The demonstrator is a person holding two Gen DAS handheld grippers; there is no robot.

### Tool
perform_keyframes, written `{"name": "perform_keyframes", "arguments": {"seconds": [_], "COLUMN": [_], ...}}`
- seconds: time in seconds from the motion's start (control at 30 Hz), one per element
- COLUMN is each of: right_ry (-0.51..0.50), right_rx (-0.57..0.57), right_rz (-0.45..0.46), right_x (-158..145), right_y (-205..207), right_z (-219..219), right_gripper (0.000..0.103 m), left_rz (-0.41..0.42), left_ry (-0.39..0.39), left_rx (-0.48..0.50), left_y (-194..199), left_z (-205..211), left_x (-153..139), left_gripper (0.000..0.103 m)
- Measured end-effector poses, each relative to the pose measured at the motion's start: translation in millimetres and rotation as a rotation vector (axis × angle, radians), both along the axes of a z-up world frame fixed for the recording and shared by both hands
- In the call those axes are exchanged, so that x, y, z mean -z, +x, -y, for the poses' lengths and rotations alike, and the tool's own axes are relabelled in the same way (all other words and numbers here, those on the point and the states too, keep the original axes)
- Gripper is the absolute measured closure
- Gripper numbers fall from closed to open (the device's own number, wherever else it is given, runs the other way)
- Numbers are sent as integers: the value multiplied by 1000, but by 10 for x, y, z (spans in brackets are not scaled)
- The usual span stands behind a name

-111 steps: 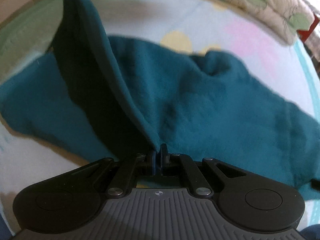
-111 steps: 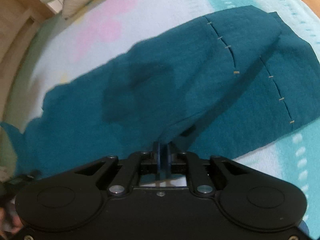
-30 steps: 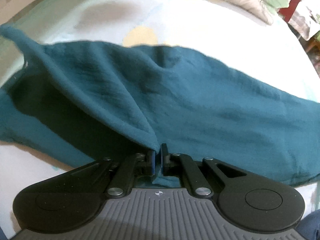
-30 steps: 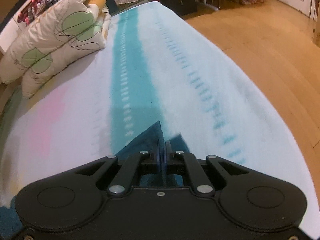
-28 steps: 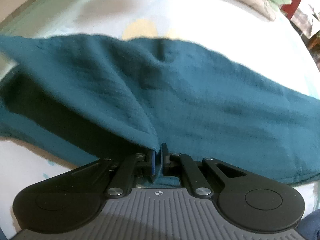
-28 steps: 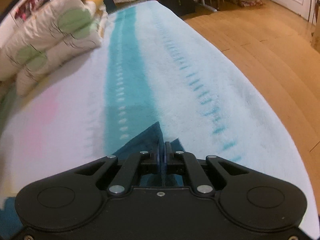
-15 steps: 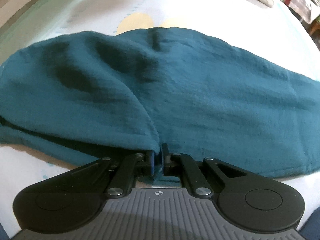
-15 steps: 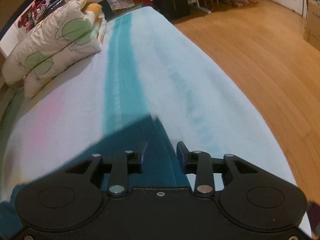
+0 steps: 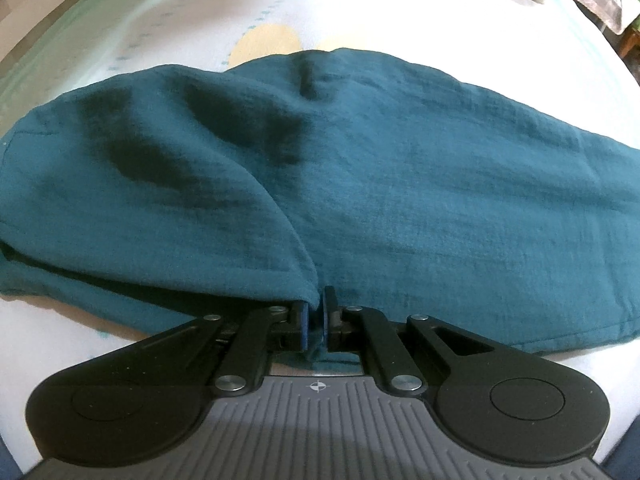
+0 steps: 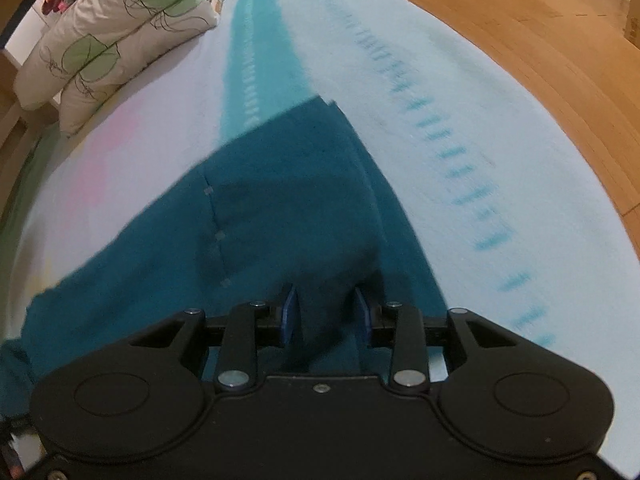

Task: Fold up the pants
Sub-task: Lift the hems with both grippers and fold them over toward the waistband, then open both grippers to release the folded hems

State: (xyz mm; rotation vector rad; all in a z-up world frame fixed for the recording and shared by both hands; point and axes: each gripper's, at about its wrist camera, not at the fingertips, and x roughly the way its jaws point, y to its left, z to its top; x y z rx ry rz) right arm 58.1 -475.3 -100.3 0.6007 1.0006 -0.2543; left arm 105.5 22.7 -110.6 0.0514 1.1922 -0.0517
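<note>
The teal pants [image 9: 400, 184] lie across the bed, folded lengthwise with one layer over the other. My left gripper [image 9: 314, 312] is shut on the near edge of the upper layer, low over the sheet. In the right wrist view the pants [image 10: 256, 216] show a stitched seam and end in a straight hem. My right gripper [image 10: 326, 312] is open, with its blue pads apart just above the cloth and nothing between them.
The bed sheet [image 10: 440, 92] is white with teal stripes and pink and yellow patches. Folded floral quilts [image 10: 120, 28] lie at the far left. The wooden floor [image 10: 560, 40] lies beyond the bed's right edge.
My right gripper opened and let go of the pants, which now lie flat before it. My left gripper lowered the lifted layer onto the lower one, staying shut on it.
</note>
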Motion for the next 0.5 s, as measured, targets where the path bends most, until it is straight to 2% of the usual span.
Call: {"name": "perform_keyframes", "arguments": {"seconds": [0.17, 0.2, 0.23, 0.4, 0.47, 0.5], "right_ry": [4, 14, 13, -50, -117, -170], "right_rx": [9, 17, 20, 31, 33, 34], "right_rz": [-25, -25, -37, -78, -125, -159], "right_x": [100, 99, 70, -363, -411, -394], "right_y": [146, 136, 132, 0, -13, 4], "right_z": [-8, -12, -10, -114, -133, -131], "right_gripper": [58, 69, 92, 90, 75, 57], "left_rz": [1, 1, 0, -7, -7, -5], "left_ry": [13, 15, 14, -6, -16, -18], "left_rx": [2, 4, 7, 7, 1, 0], "left_y": [0, -1, -1, 5, 4, 3], "left_z": [25, 30, 31, 10, 2, -3], "left_x": [7, 7, 9, 6, 12, 14], "left_gripper": [97, 97, 97, 97, 97, 97]}}
